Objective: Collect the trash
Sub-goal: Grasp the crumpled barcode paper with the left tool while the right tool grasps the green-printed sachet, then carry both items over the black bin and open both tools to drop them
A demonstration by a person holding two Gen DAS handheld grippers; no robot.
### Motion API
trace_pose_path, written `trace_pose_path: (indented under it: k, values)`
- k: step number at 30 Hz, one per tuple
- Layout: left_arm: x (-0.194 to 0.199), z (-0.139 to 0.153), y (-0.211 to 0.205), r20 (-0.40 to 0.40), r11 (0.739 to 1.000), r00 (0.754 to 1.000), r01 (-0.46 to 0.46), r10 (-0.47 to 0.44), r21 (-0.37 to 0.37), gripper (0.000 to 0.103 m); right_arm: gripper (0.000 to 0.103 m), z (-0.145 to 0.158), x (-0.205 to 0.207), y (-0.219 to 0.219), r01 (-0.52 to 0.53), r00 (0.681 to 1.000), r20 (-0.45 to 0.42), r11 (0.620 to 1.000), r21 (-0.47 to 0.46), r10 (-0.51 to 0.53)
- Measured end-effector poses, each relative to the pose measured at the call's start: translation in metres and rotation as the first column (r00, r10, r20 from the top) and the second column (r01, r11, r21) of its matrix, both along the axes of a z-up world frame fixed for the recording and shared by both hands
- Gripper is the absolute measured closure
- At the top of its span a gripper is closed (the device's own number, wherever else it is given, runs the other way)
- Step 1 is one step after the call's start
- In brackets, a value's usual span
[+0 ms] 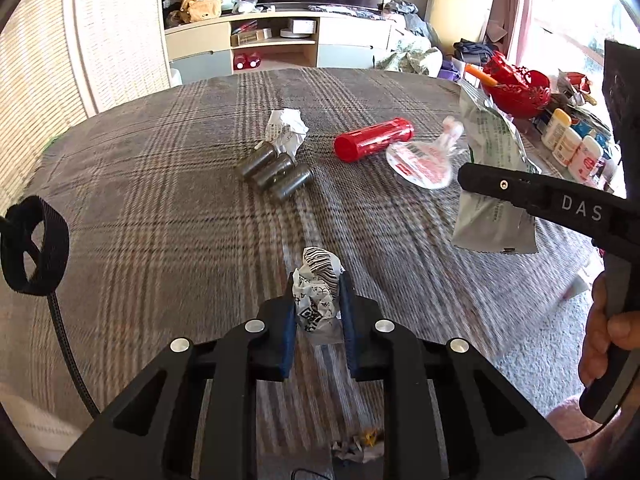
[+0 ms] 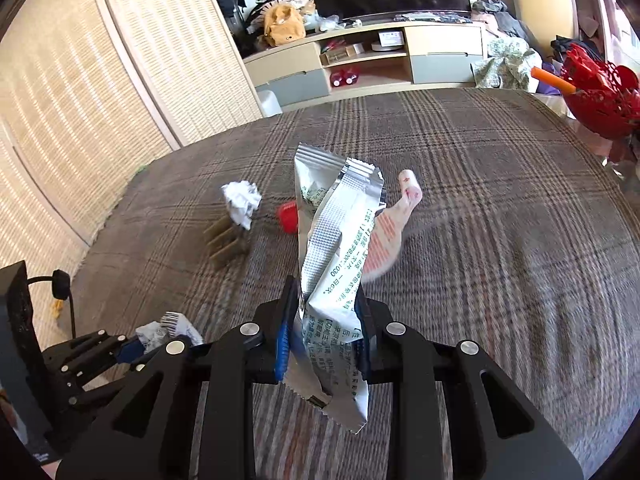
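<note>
My left gripper (image 1: 318, 296) is shut on a crumpled printed paper wad (image 1: 317, 294) and holds it above the plaid tablecloth (image 1: 160, 208). My right gripper (image 2: 326, 304) is shut on a silver foil wrapper (image 2: 340, 240), lifted off the table; the wrapper also shows in the left wrist view (image 1: 494, 184). On the cloth lie a white crumpled paper (image 1: 289, 130), three dark vials (image 1: 276, 170), a red tube (image 1: 374, 138) and a clear pink-printed wrapper (image 1: 426, 158). The left gripper with its wad shows low left in the right wrist view (image 2: 160, 334).
A red openwork bowl (image 1: 516, 88) and several small bottles (image 1: 572, 144) stand at the table's far right. A TV cabinet (image 1: 280, 40) stands behind the table, woven panels (image 1: 80, 40) to the left. Small scraps (image 1: 358, 444) lie below my left gripper.
</note>
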State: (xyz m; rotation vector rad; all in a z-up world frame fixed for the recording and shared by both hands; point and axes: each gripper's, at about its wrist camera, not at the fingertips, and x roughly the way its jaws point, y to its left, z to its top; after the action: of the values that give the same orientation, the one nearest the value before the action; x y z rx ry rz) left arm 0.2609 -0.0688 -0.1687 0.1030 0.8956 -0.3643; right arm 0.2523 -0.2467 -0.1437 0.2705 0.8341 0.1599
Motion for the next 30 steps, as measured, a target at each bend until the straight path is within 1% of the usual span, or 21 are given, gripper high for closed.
trace_pose_path:
  k: [5, 8, 14, 17, 20, 22, 25, 30]
  values:
    - [-0.036, 0.014, 0.005, 0.015, 1.000, 1.000, -0.006, 0.006, 0.000, 0.085, 0.076, 0.005, -0.032, -0.003, -0.006, 1.000, 0.004, 1.000, 0.007, 0.006]
    - [-0.061, 0.021, 0.008, 0.015, 1.000, 1.000, -0.017, 0.018, -0.012, 0.085, 0.076, 0.008, -0.054, -0.001, -0.014, 1.000, 0.006, 1.000, 0.003, 0.014]
    - [-0.107, 0.024, 0.004, 0.017, 1.000, 1.000, -0.010, 0.010, -0.007, 0.084, 0.076, 0.009, -0.102, -0.001, -0.028, 1.000, 0.010, 0.999, -0.014, 0.028]
    - [-0.130, 0.020, 0.003, 0.011, 1.000, 1.000, -0.004, 0.004, -0.010, 0.084, 0.076, 0.004, -0.126, 0.001, -0.045, 0.999, 0.003, 0.999, -0.027, 0.045]
    - [-0.149, 0.014, 0.002, 0.001, 1.000, 1.000, 0.001, -0.001, -0.013, 0.084, 0.076, -0.003, -0.141, 0.003, -0.057, 0.998, -0.011, 0.998, -0.040, 0.056]
    - [-0.162, 0.008, 0.003, -0.006, 1.000, 1.000, 0.004, -0.004, -0.028, 0.084, 0.076, -0.012, -0.151, 0.005, -0.064, 0.998, -0.027, 0.997, -0.044, 0.063]
    - [-0.173, -0.002, 0.003, -0.024, 0.999, 1.000, 0.009, -0.010, -0.046, 0.084, 0.076, -0.026, -0.163, 0.005, -0.067, 0.996, -0.056, 0.997, -0.046, 0.064]
    - [-0.185, -0.026, -0.002, -0.069, 0.999, 0.998, 0.013, -0.015, -0.034, 0.084, 0.076, -0.050, -0.179, 0.004, -0.069, 0.993, -0.099, 0.996, -0.049, 0.064]
